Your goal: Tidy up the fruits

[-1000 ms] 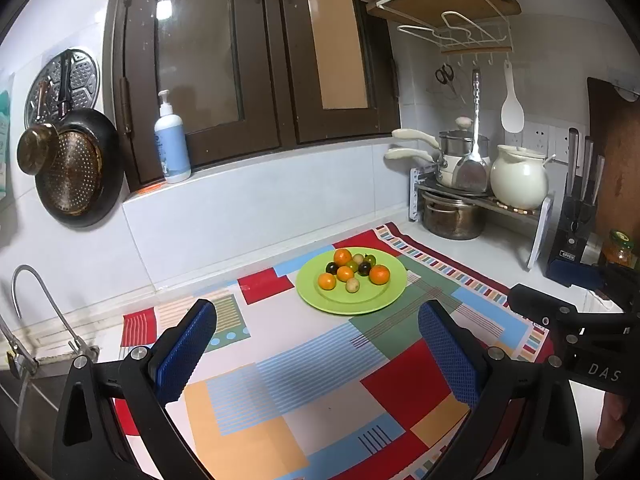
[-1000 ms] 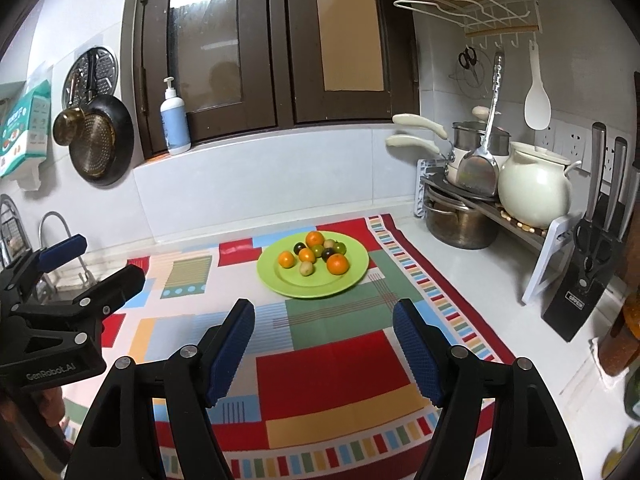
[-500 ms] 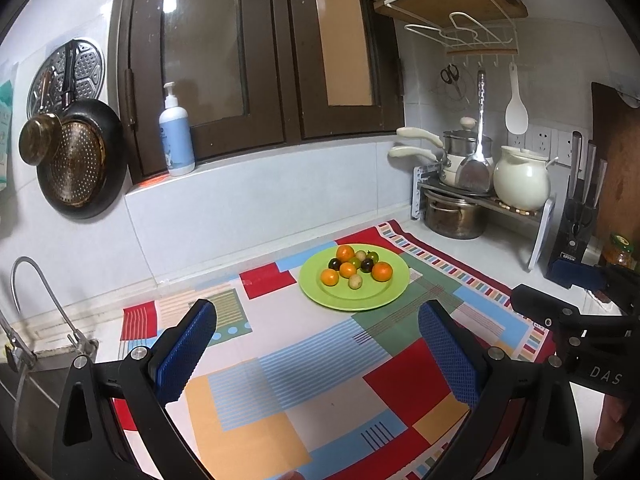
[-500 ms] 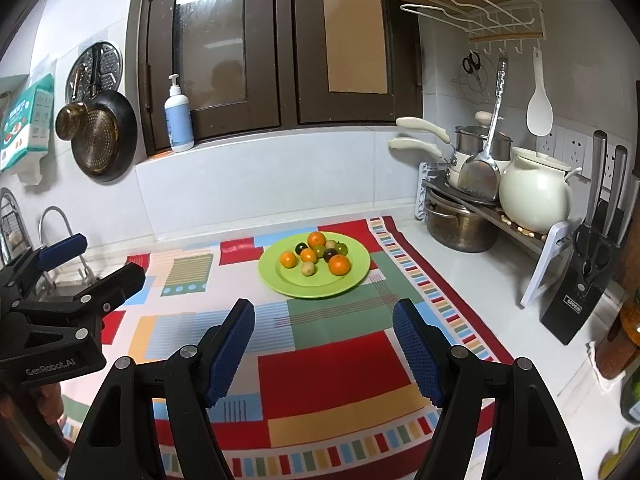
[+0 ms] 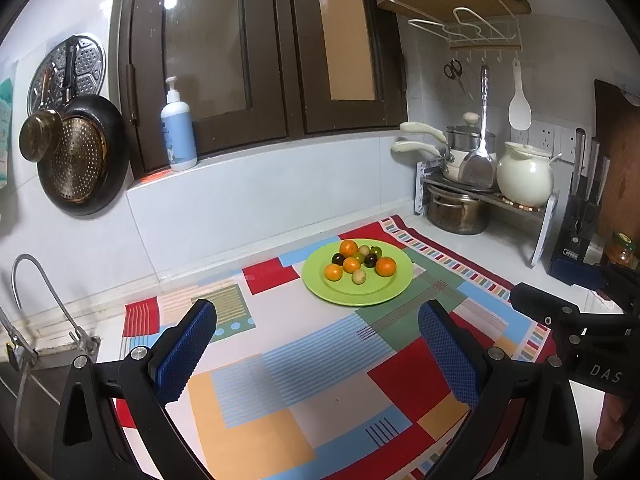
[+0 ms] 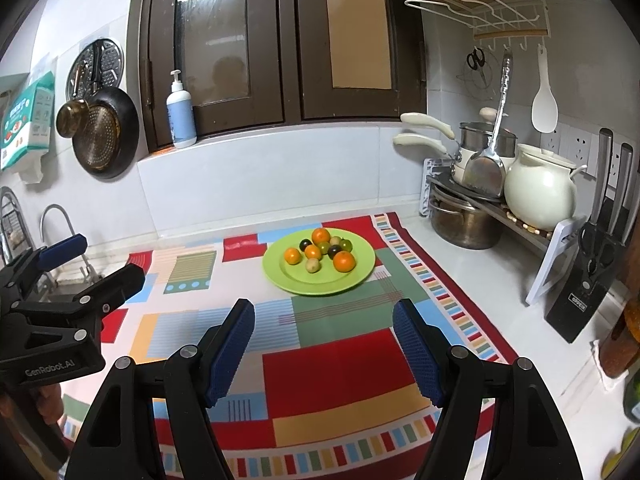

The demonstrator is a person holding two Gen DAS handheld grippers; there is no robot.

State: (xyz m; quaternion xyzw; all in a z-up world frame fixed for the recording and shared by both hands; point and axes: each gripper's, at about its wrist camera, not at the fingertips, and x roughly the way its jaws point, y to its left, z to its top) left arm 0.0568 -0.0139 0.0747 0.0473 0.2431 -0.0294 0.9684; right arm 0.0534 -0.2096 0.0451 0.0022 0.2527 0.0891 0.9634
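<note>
Nine or so small fruits (image 5: 358,263) sit bunched on the green plate (image 5: 394,294), which I take as my landmark: four orange ones, two dark, a couple of green, a pale one or two. The whole bunch lies on the plate's far half; the near half shows bare. No fruit lies off the plate on the patterned mat (image 5: 280,380) that I can see.

Both grippers hang short of the plate, on its near side, above the mat. Left gripper (image 5: 318,354): fingers spread wide, nothing between them. Right gripper (image 6: 324,348): likewise wide and empty, plate straight ahead of it.

My judgement: this fits either fruits waiting to be sorted on the plate or a gathering already complete. I cannot settle which, so I name no move.

Handling notes, should a fruit need picking:
- They are round and touch one another; a nudge may roll neighbours toward the rim.
- Outer ones, such as the pale fruit (image 6: 312,265) nearest me, offer clearer finger room than the middle.
- Close gently; soft skins likely.

Pots stand on a rack (image 6: 496,216) right of the plate, well apart.
</note>
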